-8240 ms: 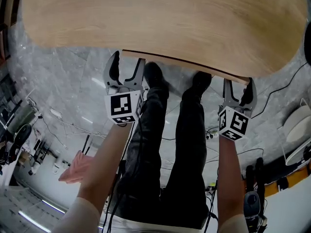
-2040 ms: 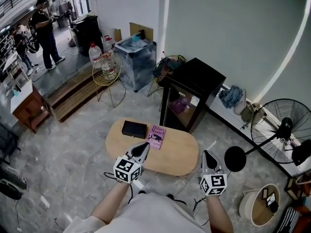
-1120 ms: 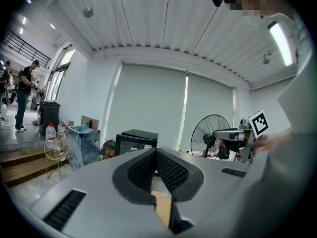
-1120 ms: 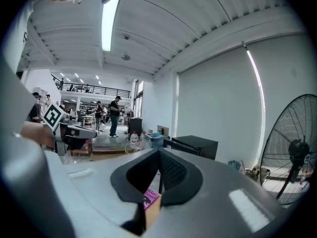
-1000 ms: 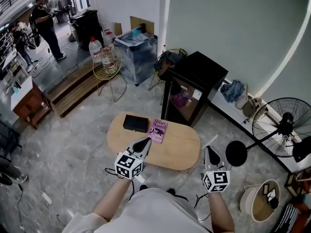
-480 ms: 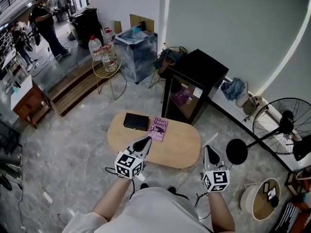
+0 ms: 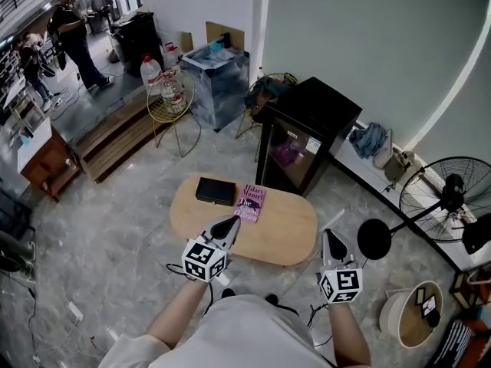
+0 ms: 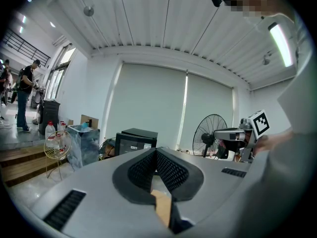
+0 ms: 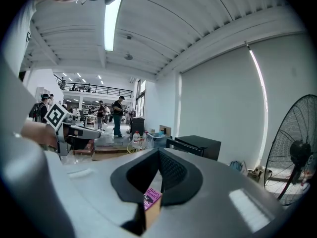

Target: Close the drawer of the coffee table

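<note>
Grey marble-tiled floor [image 7: 115, 228] of an open workshop room. Oval light-wood coffee table [image 7: 288, 232] sits mid-floor, just beyond the person; its drawer can't be made out from above. Black glass-fronted cabinet [image 7: 303, 140] is just behind the table's far right end, black standing fan [image 7: 449, 194] further right. On the table's left half lies a flat black rectangular box [image 7: 214, 191], with a purple paperback book [image 7: 249, 203] just right of it. Left gripper [image 7: 228, 224] shows against the table's near edge, right gripper [image 7: 331, 238] just off its near right end. Both have jaws fully together, gripping nothing.
</note>
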Available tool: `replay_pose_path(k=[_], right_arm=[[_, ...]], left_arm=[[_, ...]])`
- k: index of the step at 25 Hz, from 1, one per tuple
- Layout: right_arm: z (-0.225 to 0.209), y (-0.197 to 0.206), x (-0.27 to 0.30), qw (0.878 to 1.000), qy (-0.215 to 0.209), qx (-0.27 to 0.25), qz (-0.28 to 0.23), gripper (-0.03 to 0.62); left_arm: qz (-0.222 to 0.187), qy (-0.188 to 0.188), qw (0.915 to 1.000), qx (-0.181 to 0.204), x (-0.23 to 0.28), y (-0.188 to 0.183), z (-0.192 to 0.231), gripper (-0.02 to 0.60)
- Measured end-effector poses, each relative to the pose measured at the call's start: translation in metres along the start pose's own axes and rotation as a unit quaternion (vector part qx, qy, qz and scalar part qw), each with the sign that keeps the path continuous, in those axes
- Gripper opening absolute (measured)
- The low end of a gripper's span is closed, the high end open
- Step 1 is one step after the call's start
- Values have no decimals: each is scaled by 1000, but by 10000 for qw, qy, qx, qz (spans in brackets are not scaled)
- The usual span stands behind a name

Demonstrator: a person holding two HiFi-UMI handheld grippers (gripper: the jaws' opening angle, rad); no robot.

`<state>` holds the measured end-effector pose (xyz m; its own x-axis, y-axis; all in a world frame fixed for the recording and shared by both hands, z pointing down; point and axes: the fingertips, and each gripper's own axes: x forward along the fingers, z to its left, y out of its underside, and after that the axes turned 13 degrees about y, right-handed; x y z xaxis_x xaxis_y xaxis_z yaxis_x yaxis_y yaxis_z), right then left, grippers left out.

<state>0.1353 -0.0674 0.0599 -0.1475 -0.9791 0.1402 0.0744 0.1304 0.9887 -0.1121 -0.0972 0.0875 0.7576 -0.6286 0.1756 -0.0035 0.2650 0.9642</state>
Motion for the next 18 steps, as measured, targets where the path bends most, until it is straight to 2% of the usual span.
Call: replay_pose_path(k=[18], right_arm=[[3, 3, 2, 10000, -88, 17, -17, 11]], left_arm=[[43, 63, 10000, -5, 10, 3, 2, 6]])
